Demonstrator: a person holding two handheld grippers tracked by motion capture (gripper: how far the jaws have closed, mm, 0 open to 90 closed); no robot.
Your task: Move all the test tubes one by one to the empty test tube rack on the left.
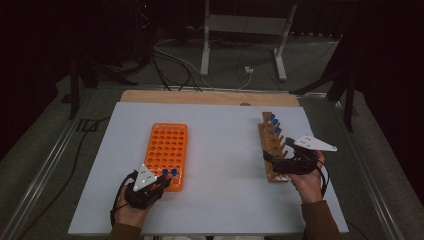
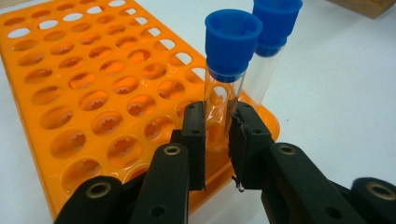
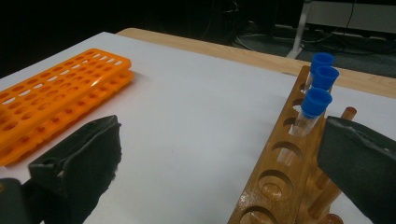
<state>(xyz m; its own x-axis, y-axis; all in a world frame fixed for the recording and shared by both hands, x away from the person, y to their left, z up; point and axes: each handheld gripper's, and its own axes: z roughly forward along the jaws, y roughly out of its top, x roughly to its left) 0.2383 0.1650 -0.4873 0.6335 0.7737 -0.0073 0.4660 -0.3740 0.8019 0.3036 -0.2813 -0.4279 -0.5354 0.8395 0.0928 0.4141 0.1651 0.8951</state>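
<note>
Left gripper (image 2: 217, 140) clamped on capped tube (image 2: 224, 88) at orange rack (image 2: 93, 102) corner, second tube (image 2: 271, 51) just beyond. Right gripper (image 3: 219, 158) spread wide beside wooden rack (image 3: 280, 172); bare table (image 3: 196, 126) between jaws.

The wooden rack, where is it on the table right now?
High view: the wooden rack stands at the table's right side, just beside the right tongs.

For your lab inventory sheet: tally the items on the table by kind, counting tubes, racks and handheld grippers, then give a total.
Blue-capped test tubes: 5, with 2 in the orange rack and 3 in the wooden rack
Orange plastic rack: 1
Wooden rack: 1
Handheld grippers: 2, left gripper and right gripper
Total: 9
</note>
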